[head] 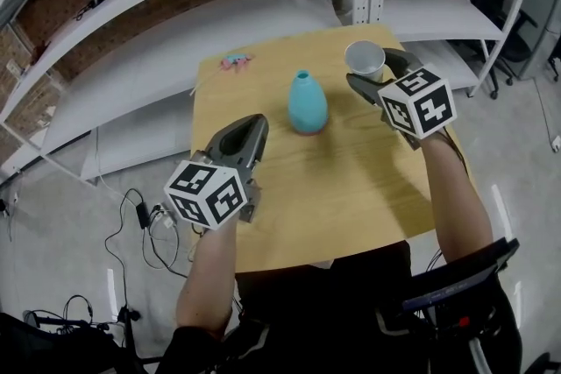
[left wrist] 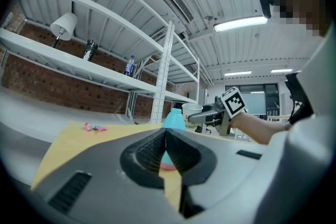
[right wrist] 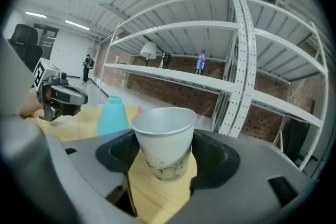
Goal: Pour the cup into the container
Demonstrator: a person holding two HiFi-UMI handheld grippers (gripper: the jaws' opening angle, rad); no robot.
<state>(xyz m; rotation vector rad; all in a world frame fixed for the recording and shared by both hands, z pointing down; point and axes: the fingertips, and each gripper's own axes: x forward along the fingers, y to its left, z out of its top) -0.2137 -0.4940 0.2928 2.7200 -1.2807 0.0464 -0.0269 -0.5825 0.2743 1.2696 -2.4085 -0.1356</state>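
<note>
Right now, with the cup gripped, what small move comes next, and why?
Probably carry the paper cup over the narrow mouth of the blue container before tipping: the right gripper holds it upright, off to that container's side, so pouring here would likely miss.

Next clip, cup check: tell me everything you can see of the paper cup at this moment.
The paper cup is white and tapered, with a rolled rim and a faint greenish plant print low on its wall. It looks like thin paper. It is roughly upright, mouth up, gripped on both sides by the jaws of the right gripper. It seems lifted just off the wooden table, near the table's far right corner and right of the blue container. Whether it holds anything cannot be told.
</note>
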